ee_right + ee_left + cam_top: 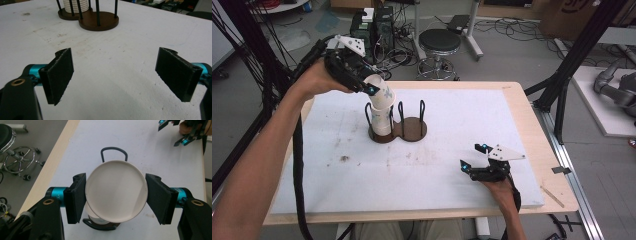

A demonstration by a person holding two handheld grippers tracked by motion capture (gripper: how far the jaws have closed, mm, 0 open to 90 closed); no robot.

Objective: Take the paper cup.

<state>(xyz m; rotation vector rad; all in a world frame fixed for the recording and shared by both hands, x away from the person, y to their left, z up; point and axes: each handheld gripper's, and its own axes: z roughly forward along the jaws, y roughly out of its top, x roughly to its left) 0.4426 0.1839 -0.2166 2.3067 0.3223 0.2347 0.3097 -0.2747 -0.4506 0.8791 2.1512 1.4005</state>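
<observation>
Cup held over rack stack

Right gripper (pixel 473 156) rests near the worktop's (pixel 472 107) near right corner, fingers (pixel 60 75) wide and empty, parked clear. Mid-worktop, the rack (pixel 398 130) holds stacked cups (pixel 382 120) between its posts. Left gripper (pixel 368 86) clamps a cup (pixel 116 191) tilted just above that stack, likely lining it up to nest or lifting it off.

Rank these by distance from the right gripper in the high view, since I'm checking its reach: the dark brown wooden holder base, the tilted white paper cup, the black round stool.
1. Dark brown wooden holder base, mid-table, up-left of the right gripper.
2. Tilted white paper cup, above the holder's left side.
3. Black round stool, on the floor beyond the table.
</observation>
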